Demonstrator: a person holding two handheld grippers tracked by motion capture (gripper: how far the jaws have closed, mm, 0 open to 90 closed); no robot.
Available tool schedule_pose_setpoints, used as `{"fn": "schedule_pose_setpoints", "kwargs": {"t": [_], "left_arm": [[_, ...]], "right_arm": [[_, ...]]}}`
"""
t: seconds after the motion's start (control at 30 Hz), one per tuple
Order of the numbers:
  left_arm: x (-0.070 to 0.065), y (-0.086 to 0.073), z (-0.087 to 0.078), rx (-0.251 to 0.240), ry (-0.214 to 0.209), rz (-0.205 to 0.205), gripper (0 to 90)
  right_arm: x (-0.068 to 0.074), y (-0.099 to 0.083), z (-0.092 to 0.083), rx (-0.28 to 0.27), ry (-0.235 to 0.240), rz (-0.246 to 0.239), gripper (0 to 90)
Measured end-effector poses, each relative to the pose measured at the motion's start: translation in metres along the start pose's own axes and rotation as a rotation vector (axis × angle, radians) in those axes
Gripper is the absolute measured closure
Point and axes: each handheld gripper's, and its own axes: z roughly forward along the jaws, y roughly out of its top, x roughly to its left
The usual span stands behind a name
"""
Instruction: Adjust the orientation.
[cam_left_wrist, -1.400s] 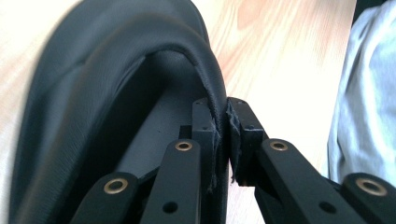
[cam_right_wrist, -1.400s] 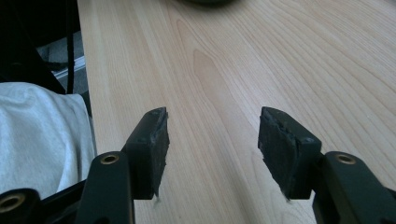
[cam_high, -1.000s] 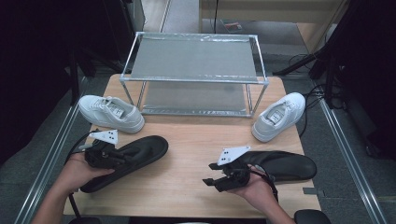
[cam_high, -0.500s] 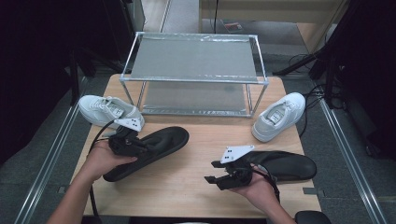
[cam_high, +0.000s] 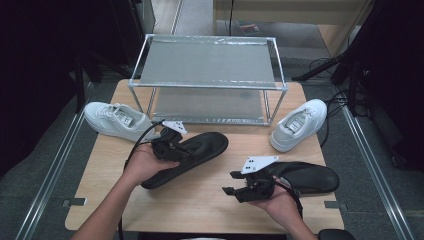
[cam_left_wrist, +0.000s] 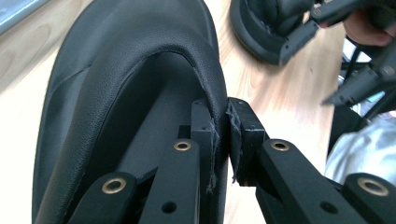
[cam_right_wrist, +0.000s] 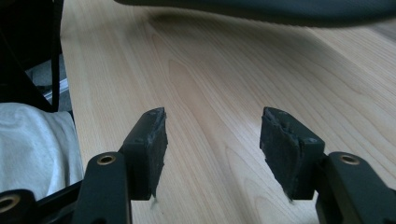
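A black slip-on shoe (cam_high: 200, 147) lies slantwise at the table's middle left. My left gripper (cam_high: 186, 150) is shut on the side wall of its opening. In the left gripper view the pads pinch that leather edge (cam_left_wrist: 223, 116), one jaw inside the shoe (cam_left_wrist: 116, 70) and one outside. A second black shoe (cam_high: 305, 177) rests at the right near the front edge. My right gripper (cam_high: 229, 183) sits just left of it and points left. Its jaws stand open over bare wood (cam_right_wrist: 212, 128) with nothing between them.
A metal two-shelf rack (cam_high: 207, 65) stands at the back of the wooden table (cam_high: 200, 205). One white sneaker (cam_high: 117, 120) lies at the rack's left foot, another (cam_high: 298, 124) at its right foot. Dark floor and cables surround the table.
My left hand has carried the black shoe rightward and farther from the front edge, toward the rack. The right hand and its shoe have stayed where they were.
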Motion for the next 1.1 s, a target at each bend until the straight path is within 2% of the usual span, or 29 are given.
{"fn": "schedule_pose_setpoints", "kwargs": {"t": [0.07, 0.2, 0.33, 0.53, 0.63, 0.73, 0.8, 0.87, 1.0, 1.03, 1.1], "left_arm": [[-0.001, 0.004, 0.009, 0.001, -0.004, -0.013, 82.2], [-0.004, 0.007, 0.029, 0.017, 0.022, -0.030, 81.6], [-0.005, 0.006, 0.045, 0.034, 0.030, -0.023, 81.1], [-0.003, 0.006, 0.059, 0.049, 0.021, -0.019, 80.0], [-0.004, 0.006, 0.060, 0.027, 0.000, -0.029, 77.2], [-0.004, 0.006, 0.057, 0.029, 0.002, -0.029, 70.1], [-0.005, 0.006, 0.047, 0.022, -0.001, -0.019, 66.2], [-0.007, 0.004, 0.034, 0.004, 0.033, 0.003, 64.9], [-0.003, -0.007, 0.006, -0.015, 0.044, -0.011, 65.1], [-0.001, -0.011, 0.000, -0.012, 0.069, -0.004, 65.8], [0.005, -0.024, -0.011, -0.015, 0.071, -0.015, 71.4]], "right_arm": [[0.000, -0.001, 0.000, 0.002, -0.006, 0.003, 42.5], [0.000, -0.002, -0.001, 0.001, -0.013, 0.008, 42.5], [-0.001, -0.003, -0.001, -0.002, -0.022, 0.018, 42.7], [-0.003, -0.004, 0.001, 0.000, -0.031, 0.029, 43.1], [-0.004, -0.004, 0.002, 0.002, -0.037, 0.025, 43.2], [-0.004, -0.004, 0.004, 0.007, -0.039, 0.032, 43.2], [-0.003, -0.003, 0.005, 0.007, -0.041, 0.031, 43.2], [-0.003, -0.003, 0.006, 0.004, -0.043, 0.028, 43.3], [-0.002, -0.002, 0.008, 0.001, -0.051, 0.027, 43.7], [-0.002, -0.001, 0.008, 0.005, -0.054, 0.031, 43.7], [-0.002, 0.002, 0.010, 0.000, -0.058, 0.033, 44.1]]}}
